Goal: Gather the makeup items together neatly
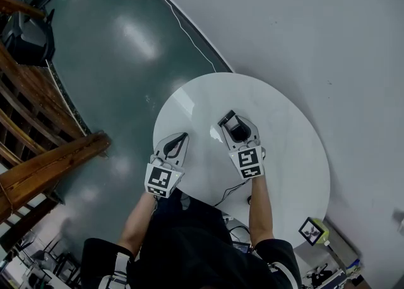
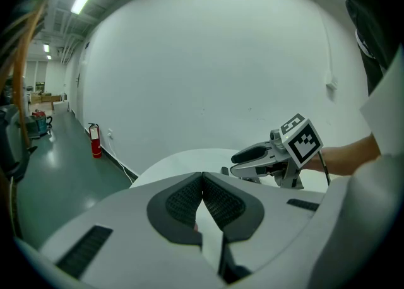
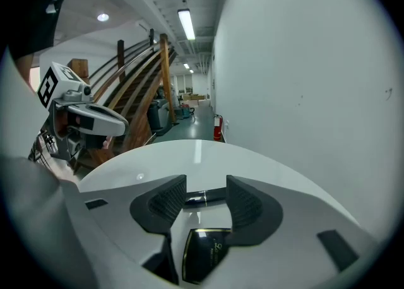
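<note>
At the near left of the bench (image 1: 297,155) the left gripper (image 2: 202,180) holds its fingers pressed together on nothing, while the nearer right gripper (image 3: 205,182) straddles a black case (image 3: 205,253) with spread fingers, and a slim black stick (image 3: 208,197) lies crosswise just past their tips.

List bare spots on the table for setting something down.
Free: the far half of the table beyond the right gripper, and its right side out to the rim. Between the grippers: bare but narrow. Crowded: near edge, with the left gripper and the black case between the right gripper's open jaws.
</note>
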Demonstrator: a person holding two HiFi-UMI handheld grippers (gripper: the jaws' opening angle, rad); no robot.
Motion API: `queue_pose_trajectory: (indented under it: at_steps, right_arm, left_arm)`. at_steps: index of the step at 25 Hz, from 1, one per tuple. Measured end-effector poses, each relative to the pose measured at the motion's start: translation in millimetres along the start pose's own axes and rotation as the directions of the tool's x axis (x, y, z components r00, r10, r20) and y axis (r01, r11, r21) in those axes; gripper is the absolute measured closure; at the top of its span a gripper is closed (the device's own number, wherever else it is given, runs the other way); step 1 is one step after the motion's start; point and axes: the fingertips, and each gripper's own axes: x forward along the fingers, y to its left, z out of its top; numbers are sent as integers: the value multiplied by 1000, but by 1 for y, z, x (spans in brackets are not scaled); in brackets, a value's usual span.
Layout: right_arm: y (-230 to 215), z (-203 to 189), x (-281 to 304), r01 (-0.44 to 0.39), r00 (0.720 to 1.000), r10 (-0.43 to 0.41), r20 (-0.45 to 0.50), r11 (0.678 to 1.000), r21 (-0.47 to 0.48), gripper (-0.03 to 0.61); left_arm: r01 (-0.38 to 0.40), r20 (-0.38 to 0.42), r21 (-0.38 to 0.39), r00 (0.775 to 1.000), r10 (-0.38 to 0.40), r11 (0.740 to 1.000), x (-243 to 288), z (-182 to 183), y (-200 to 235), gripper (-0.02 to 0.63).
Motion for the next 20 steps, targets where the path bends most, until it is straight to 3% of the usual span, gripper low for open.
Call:
queue_pose_trajectory:
  at_steps: [6,20]
  right_arm:
    - [7,-7,11,-43,999,43,-33,999,-28,296]
    - [3,-24,30,-61,990,49,-134,995,-83,278]
  left_arm:
    - [-20,5,-10,1000,20,1000,-2,0,7,597]
    - [-48,5,-38,999,48,998,1,0,19,597]
